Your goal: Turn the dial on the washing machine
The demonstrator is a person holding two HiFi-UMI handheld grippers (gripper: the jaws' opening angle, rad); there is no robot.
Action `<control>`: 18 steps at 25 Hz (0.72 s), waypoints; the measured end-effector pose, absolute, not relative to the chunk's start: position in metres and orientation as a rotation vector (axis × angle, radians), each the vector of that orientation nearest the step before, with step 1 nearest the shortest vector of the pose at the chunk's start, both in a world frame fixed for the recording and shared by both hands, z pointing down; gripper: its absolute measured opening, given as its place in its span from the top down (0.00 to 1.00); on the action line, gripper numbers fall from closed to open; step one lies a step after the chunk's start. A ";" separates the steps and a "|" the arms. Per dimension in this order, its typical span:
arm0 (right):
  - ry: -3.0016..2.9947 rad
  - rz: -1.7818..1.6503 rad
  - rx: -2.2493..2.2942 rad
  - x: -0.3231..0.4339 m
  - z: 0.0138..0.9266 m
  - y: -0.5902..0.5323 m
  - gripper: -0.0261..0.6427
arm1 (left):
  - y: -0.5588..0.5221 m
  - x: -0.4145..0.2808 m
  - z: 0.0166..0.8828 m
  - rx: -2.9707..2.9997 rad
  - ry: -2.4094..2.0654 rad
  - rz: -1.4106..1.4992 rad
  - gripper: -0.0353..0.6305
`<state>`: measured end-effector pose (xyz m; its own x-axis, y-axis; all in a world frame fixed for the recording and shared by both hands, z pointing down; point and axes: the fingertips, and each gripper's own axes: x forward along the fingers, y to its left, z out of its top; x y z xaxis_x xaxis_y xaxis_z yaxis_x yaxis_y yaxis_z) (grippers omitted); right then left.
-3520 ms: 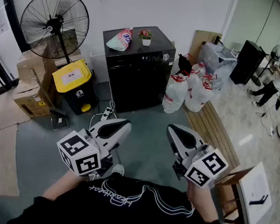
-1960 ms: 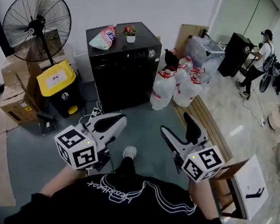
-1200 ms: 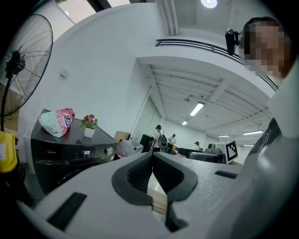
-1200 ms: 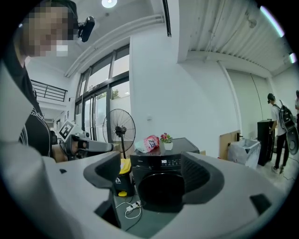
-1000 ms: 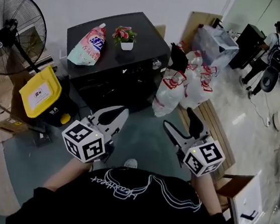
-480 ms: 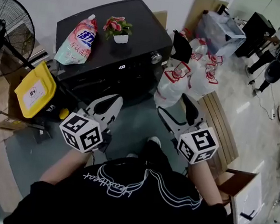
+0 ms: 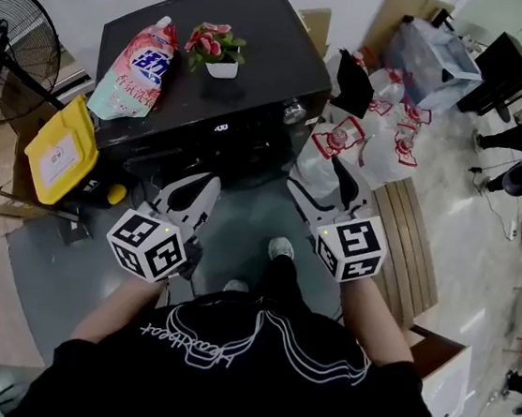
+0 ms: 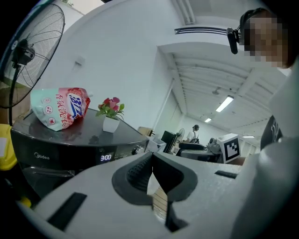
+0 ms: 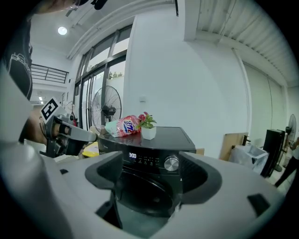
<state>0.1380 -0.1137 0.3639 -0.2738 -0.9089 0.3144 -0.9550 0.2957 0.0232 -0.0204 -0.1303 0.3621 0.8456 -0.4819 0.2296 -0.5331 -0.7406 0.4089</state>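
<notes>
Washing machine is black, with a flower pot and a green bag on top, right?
Not quite: the detergent bag is pink, not green, as the head view shows. The washing machine is black, and the flower pot and the bag are on top.

black short-sleeved shirt point(image 7: 251, 362) with white script and wavy lines — left hand-held gripper point(image 7: 196, 185) and right hand-held gripper point(image 7: 321, 180) pale grey, black-padded, bearing black-and-white marker cubes point(image 7: 148, 246).

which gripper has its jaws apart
The right gripper: its jaws stand wide apart with nothing between them, having just closed slightly. The left gripper's jaws are shut together.
</notes>
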 end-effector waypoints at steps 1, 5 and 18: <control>-2.291 0.242 1.691 0.142 0.369 -0.122 0.41 | -0.135 -0.019 0.365 2.540 -0.765 0.150 0.94; -2.258 0.225 1.656 0.152 0.389 -0.156 0.41 | -0.151 -0.013 0.376 2.499 -0.828 0.170 0.94; -2.148 0.229 1.576 0.169 0.465 -0.242 0.45 | -0.181 -0.028 0.404 2.380 -1.008 0.209 0.94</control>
